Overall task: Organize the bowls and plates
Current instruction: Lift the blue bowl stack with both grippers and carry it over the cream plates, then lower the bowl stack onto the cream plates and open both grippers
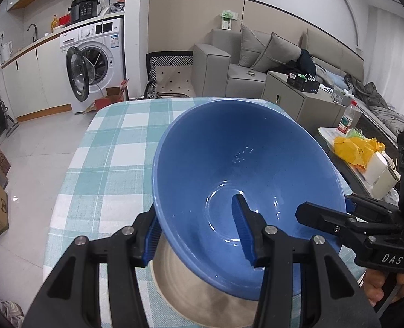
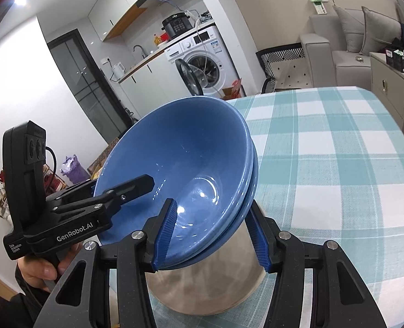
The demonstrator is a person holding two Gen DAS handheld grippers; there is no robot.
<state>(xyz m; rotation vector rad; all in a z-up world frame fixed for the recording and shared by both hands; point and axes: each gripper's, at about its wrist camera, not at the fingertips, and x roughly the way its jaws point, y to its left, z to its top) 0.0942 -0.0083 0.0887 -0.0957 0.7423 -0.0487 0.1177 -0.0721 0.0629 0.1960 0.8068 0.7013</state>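
Observation:
A stack of blue bowls point(image 1: 245, 164) is held tilted above a beige plate point(image 1: 202, 295) on the checked tablecloth. My left gripper point(image 1: 199, 235) straddles the near rim, one finger inside and one outside, shut on it. My right gripper point(image 2: 215, 235) grips the opposite rim of the blue bowls point(image 2: 180, 158) the same way, above the beige plate point(image 2: 202, 284). In the right wrist view the stack shows as two nested bowls. Each gripper shows in the other's view: the right gripper point(image 1: 346, 218) and the left gripper point(image 2: 98, 199).
The checked tablecloth point(image 1: 114, 147) covers a table whose far edge drops to a tiled floor. A low side table point(image 1: 349, 147) with a bottle, a yellow bag and a box stands on the right. A washing machine point(image 1: 92, 63) and sofa lie beyond.

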